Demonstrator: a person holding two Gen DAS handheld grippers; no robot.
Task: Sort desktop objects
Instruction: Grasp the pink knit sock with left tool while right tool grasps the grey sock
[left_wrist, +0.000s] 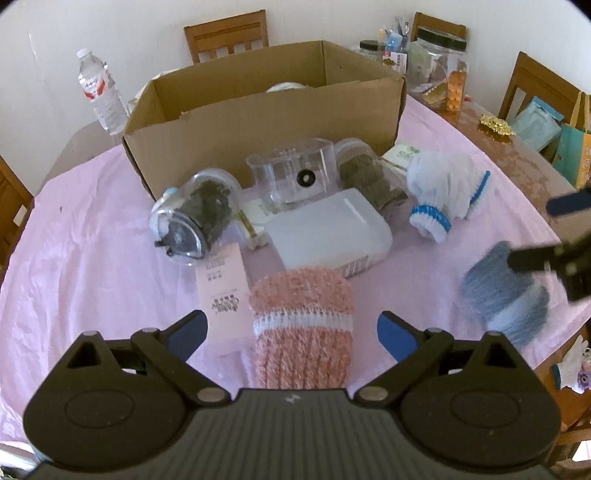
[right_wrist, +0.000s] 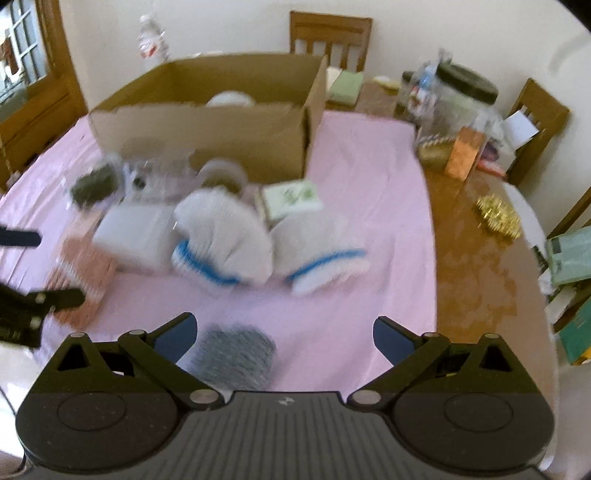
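In the left wrist view, the left gripper (left_wrist: 291, 332) is being held low over the bench (left_wrist: 92, 236), which is covered by a pink cloth, with its 2 blue-padded fingers (left_wrist: 188, 332) spread wide apart and nothing being gripped. A pink knitted sock (left_wrist: 301, 325) with a white band is lying between those fingers, touching neither pad. Just beside it to the left a pink paper slip (left_wrist: 223, 288) is lying flat. Behind the sock a white plastic case (left_wrist: 328, 232) is resting, and further back 2 clear jars with dark contents (left_wrist: 199, 218) are lying on their sides on either side of an upright clear container (left_wrist: 295, 173). An open cardboard box (left_wrist: 258, 110) is standing behind all of these. To the right a pair of white gloves with blue cuffs (left_wrist: 443, 192) is lying, and nearer the edge a blue-grey sock (left_wrist: 506, 295) is seen, blurred, with the right gripper (left_wrist: 554, 232) over it; whether it is being touched cannot be told here. A water bottle (left_wrist: 99, 88) is standing at the far left.

In the right wrist view, which is blurred, the right gripper (right_wrist: 284, 332) is being shown with its fingers wide apart. The blue-grey sock (right_wrist: 236, 354) is lying on the cloth between them, closer to the left finger. The white gloves (right_wrist: 229, 236) are lying ahead, the cardboard box (right_wrist: 207, 129) behind them.
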